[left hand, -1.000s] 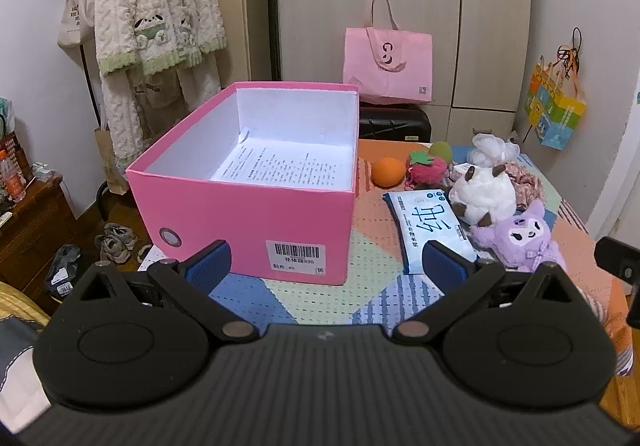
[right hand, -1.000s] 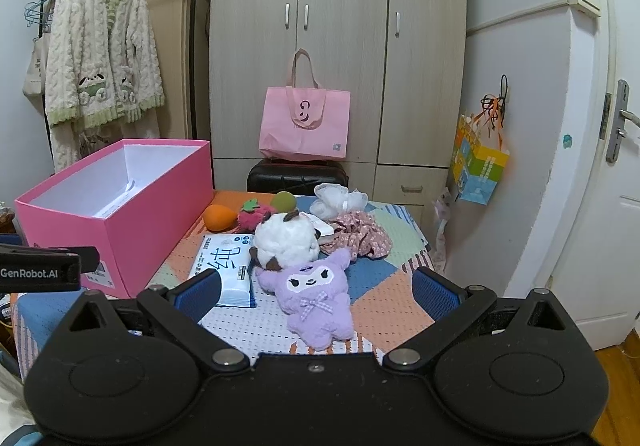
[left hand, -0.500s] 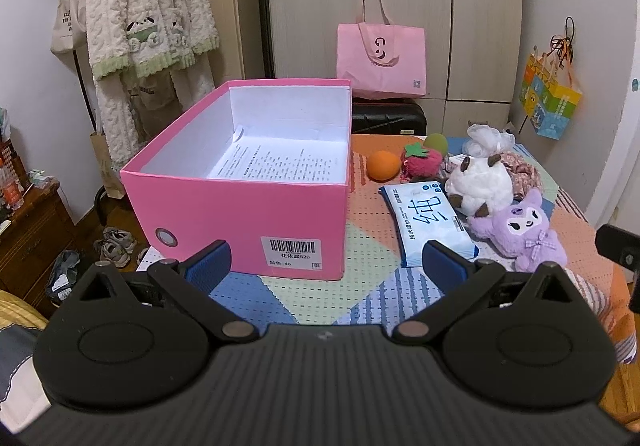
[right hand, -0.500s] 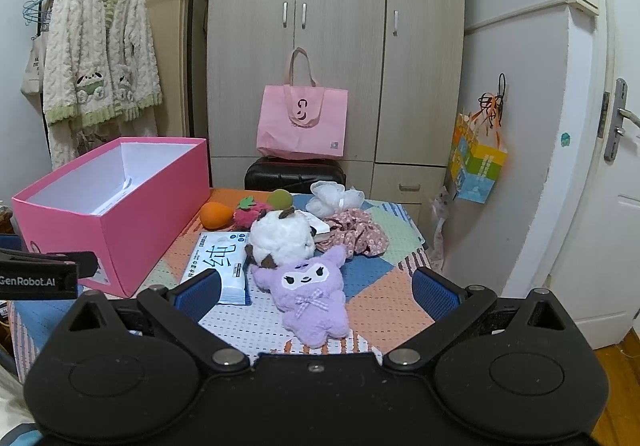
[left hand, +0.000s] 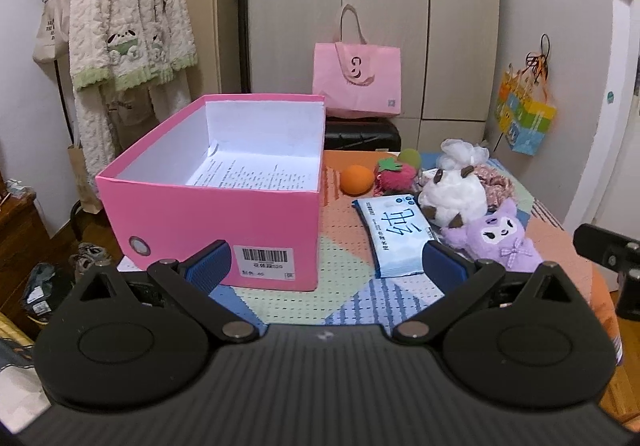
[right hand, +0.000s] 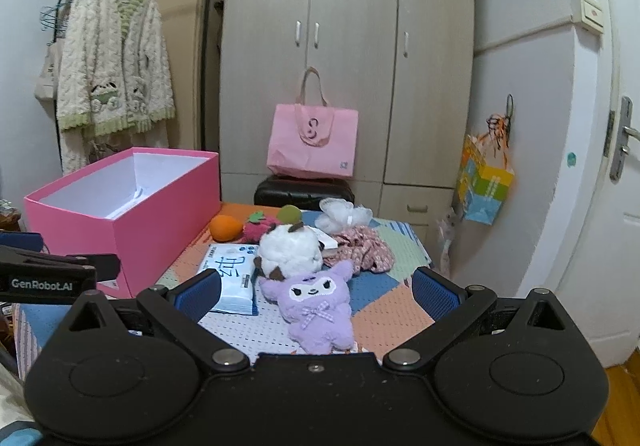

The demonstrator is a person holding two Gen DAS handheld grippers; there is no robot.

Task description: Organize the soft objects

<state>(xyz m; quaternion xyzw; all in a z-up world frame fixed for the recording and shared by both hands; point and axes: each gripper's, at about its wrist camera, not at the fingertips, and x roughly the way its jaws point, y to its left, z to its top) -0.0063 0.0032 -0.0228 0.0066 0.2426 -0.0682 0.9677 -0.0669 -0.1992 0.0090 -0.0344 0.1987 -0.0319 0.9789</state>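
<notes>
The left gripper's arm (right hand: 44, 278), seen at the left edge of the right wrist view, carries white lettering that reads "GenRobot.AI". The blue and white tissue pack (left hand: 398, 238) lying on the worktop bears a large Chinese character, "纯", with smaller print beside it too small to read. The pink box (left hand: 208, 222) has a white barcode label (left hand: 266, 264) on its front face with the number "40" under the bars. The pink tote bag (right hand: 314, 142) shows an "S"-like logo.
</notes>
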